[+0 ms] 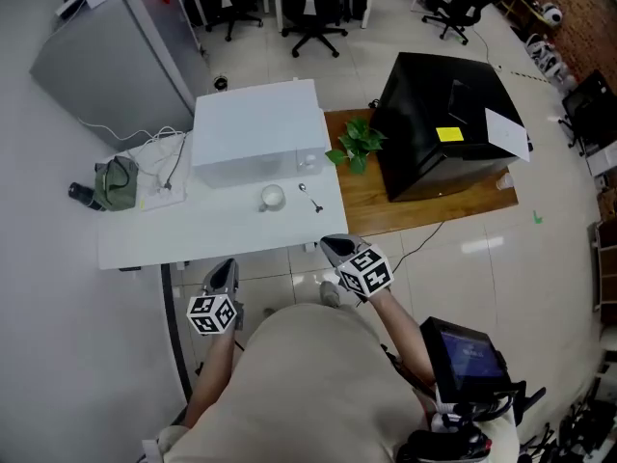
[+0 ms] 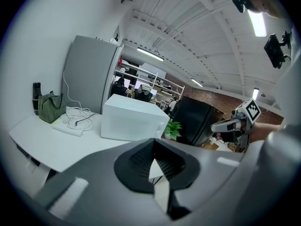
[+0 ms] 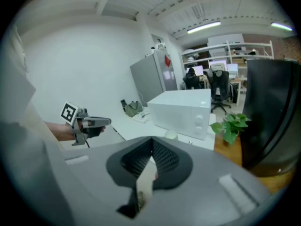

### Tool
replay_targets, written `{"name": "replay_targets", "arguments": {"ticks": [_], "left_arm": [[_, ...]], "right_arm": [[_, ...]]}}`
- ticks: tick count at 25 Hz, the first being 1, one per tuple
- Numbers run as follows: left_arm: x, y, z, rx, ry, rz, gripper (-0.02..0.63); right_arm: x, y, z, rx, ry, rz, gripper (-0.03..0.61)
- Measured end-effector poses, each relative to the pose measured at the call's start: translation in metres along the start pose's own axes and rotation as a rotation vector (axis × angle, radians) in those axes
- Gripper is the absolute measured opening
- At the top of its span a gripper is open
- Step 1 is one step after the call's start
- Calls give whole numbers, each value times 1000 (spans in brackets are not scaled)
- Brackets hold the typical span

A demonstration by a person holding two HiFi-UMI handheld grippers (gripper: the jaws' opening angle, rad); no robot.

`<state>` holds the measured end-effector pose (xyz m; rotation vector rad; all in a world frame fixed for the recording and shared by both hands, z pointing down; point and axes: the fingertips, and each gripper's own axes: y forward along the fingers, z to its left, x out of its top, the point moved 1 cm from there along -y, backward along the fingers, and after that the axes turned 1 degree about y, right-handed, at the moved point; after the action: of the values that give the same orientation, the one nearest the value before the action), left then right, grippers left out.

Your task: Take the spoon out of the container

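A small white cup [image 1: 272, 198] stands on the white table [image 1: 193, 234] in front of the microwave. The spoon [image 1: 310, 197] lies flat on the table just right of the cup, outside it. Both grippers hang off the table's near edge, well short of the cup. My left gripper [image 1: 228, 264] is shut and empty, its jaws meeting in the left gripper view [image 2: 154, 141]. My right gripper [image 1: 331, 245] is shut too, with nothing between its jaws [image 3: 152, 141]. The right gripper view shows the cup [image 3: 170, 135] far ahead.
A white microwave [image 1: 255, 133] fills the table's back. A green bag [image 1: 116, 183], a dark bottle [image 1: 82, 195] and cables [image 1: 164, 177] sit at the left end. To the right are a potted plant [image 1: 357, 146] and a black cabinet [image 1: 443, 123] on a wooden stand [image 1: 424, 210].
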<state>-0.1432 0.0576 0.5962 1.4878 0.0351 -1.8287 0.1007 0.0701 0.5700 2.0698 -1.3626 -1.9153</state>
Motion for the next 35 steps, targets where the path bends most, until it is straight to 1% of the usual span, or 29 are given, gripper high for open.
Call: {"name": "replay_targets", "arguments": {"ticks": [4, 10, 15, 19, 26, 35], "left_arm": [[2, 0, 1, -16, 11, 8, 3], [-2, 3, -1, -29, 16, 15, 3], [-1, 5, -2, -36, 24, 18, 3], [0, 3, 0, -29, 18, 14, 3], [-10, 4, -2, -31, 14, 30, 3], [-26, 5, -5, -17, -4, 59, 2]], "right_arm": [[6, 6, 4, -17, -47, 21, 2], [11, 6, 6, -26, -65, 23, 2], [16, 5, 7, -26, -46, -1, 2], [12, 7, 6, -23, -39, 3, 2], [3, 9, 1, -17, 5, 1, 2], [-23, 7, -7, -33, 19, 16, 2]]}}
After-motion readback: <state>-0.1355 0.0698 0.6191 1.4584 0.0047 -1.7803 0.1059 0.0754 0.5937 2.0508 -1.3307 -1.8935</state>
